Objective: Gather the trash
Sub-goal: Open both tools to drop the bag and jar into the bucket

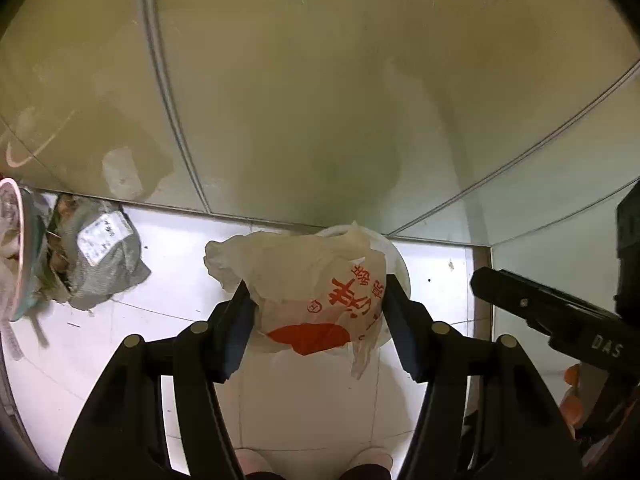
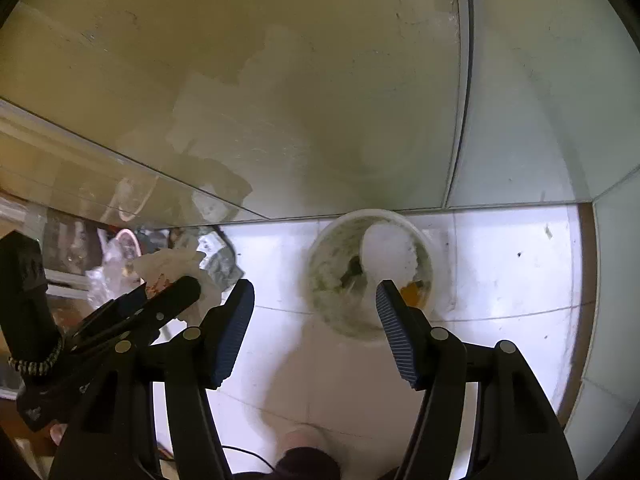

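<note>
So this is all down on a white tiled floor (image 1: 304,408), glossy with thin grout lines and some dark specks, butting right up against a wall of big yellowish-beige panels (image 1: 304,80) that are scuffed and reflective enough to mirror the junk in front of them. The left tool (image 1: 316,312) has a crumpled thin plastic bag (image 1: 320,292) between its blue ribbed pads, white and kinda translucent with red-orange print and a solid orange blob; both pads sit against the bag's sides, so it looks gripped at about a half-open width. The bag hangs in front of a round white container (image 2: 372,272) standing on the floor by the wall, so from the left wrist only a sliver of its rim shows. From the right wrist you look straight into it: grimy greenish inside, something white and lumpy, an orange bit near the edge, can't really tell what the leftovers are. The right tool (image 2: 316,320) is roughly half open with nothing in it, hanging just over the near side of that container, its right pad overlapping the rim in the picture, though I can't tell if it's touching. Off to the left there's a crinkled grey wrapped bundle (image 1: 104,256) with a white printed label, plus a pink-rimmed thing (image 1: 16,248) cut off by the frame edge, too blurry to name. Toes poke in at the bottom.
</note>
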Demonstrator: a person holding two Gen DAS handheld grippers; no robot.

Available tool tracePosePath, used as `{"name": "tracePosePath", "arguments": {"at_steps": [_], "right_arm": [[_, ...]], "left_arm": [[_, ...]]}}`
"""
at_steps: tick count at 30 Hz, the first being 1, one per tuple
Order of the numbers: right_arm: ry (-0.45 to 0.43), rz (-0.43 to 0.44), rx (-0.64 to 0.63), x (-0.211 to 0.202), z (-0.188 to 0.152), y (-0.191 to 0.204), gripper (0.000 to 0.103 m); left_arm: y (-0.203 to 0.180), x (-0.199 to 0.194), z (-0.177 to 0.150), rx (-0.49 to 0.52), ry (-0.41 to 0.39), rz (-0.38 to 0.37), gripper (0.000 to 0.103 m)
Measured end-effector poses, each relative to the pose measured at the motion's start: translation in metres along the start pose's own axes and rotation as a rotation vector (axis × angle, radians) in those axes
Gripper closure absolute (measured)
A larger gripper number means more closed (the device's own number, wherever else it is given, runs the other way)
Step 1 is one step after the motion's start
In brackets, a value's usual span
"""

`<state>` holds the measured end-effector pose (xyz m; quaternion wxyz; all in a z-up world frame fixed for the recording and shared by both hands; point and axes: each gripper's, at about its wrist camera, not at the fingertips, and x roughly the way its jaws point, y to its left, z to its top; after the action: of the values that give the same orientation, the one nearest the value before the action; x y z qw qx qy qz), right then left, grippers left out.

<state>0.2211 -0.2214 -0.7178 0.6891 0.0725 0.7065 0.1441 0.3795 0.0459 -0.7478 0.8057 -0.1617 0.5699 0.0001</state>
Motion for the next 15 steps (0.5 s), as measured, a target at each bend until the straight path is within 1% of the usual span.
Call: {"name": "tracePosePath", "arguments": {"at_steps": [4, 7, 8, 11, 13, 15], "right_arm": [[-0.041, -0.076, -0.037, -0.008, 0.003, -0.003, 0.043], [-0.061, -0.101, -0.044, -0.015, 0.004, -0.010, 0.043], [-0.070, -0.105, -0.042, -0.019, 0.003, -0.012, 0.043], [-0.091, -0.119, -0.035, -0.026, 0.004, -0.021, 0.043], [-0.101, -0.133, -0.030, -0.029, 0.004, -0.023, 0.043], [-0.110, -0.144, -0.022, -0.031, 0.003, -0.024, 0.043]], "left_arm": [[-0.013, 0.025, 0.002, 0.026, 0.032, -0.028, 0.041], [-0.027, 0.044, 0.003, 0.062, 0.057, -0.064, 0.038], [-0.033, 0.052, 0.003, 0.080, 0.072, -0.075, 0.036], [-0.041, 0.073, 0.000, 0.099, 0.114, -0.091, 0.031], [-0.045, 0.082, -0.002, 0.105, 0.148, -0.096, 0.031], [-0.047, 0.085, -0.003, 0.110, 0.160, -0.102, 0.031]]}}
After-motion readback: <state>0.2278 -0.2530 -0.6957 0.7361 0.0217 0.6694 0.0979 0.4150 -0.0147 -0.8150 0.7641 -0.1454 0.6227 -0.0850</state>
